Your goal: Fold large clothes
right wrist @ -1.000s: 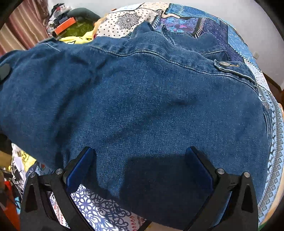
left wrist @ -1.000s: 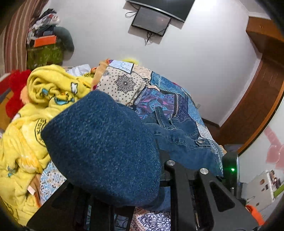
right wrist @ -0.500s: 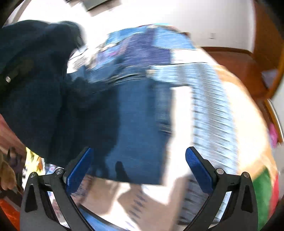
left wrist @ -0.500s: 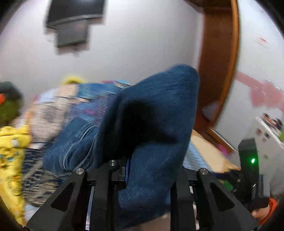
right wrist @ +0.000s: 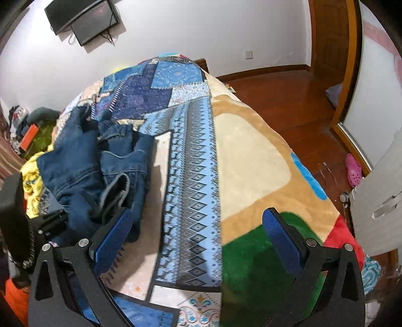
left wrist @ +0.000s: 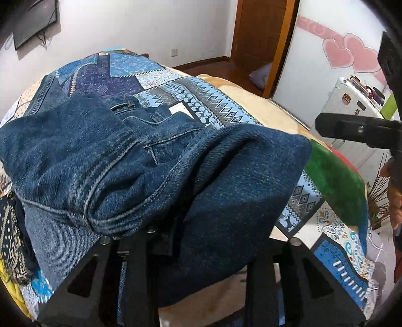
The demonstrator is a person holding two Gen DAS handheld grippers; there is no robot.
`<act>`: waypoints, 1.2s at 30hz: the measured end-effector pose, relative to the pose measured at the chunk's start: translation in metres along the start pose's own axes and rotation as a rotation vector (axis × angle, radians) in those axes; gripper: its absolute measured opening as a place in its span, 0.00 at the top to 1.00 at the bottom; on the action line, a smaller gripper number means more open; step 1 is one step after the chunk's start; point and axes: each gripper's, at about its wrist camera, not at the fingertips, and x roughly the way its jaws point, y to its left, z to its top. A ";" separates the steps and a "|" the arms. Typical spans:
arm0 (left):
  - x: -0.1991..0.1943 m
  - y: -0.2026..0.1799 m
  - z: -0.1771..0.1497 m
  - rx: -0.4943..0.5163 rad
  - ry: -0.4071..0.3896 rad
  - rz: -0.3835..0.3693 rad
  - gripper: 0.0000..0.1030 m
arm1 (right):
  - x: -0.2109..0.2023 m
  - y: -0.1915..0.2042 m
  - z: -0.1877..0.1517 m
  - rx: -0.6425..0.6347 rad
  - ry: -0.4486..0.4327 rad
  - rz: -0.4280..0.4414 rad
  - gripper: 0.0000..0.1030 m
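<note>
A big blue denim jacket (left wrist: 155, 176) is seen bunched up on a bed cover (left wrist: 201, 98) with blue patterns. The jacket is draped over the left gripper (left wrist: 198, 241), whose jaws have just been opening, and thick cloth is still seen between them, so the fingertips are hidden. At the right edge, part of the right gripper (left wrist: 356, 130) is seen, with a white cabinet (left wrist: 351, 100) behind it.

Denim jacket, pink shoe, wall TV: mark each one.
denim jacket (left wrist: 238, 191), left wrist view, on the broad folded panel.
pink shoe (right wrist: 353, 169), right wrist view, on its upper.
wall TV (right wrist: 83, 15), right wrist view, on the dark screen.
</note>
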 end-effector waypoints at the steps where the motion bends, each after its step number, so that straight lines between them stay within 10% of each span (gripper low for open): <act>1: -0.002 -0.001 0.000 0.000 0.007 -0.002 0.65 | -0.002 0.002 0.001 -0.007 -0.006 0.011 0.00; 7: -0.036 -0.007 -0.012 -0.016 -0.002 0.030 0.22 | -0.020 0.034 0.006 -0.089 -0.052 0.044 0.00; 13: -0.097 0.041 -0.035 -0.159 -0.119 0.114 0.08 | -0.021 0.073 0.006 -0.173 -0.075 0.081 0.00; 18: -0.110 0.095 -0.047 -0.268 -0.138 0.268 0.04 | 0.003 0.122 0.005 -0.276 -0.028 0.127 0.00; 26: -0.064 0.150 -0.069 -0.436 -0.037 0.242 0.01 | 0.064 0.186 0.002 -0.447 0.104 0.178 0.00; 36: -0.061 0.155 -0.078 -0.436 -0.075 0.208 0.00 | 0.102 0.175 0.034 -0.603 0.032 -0.041 0.01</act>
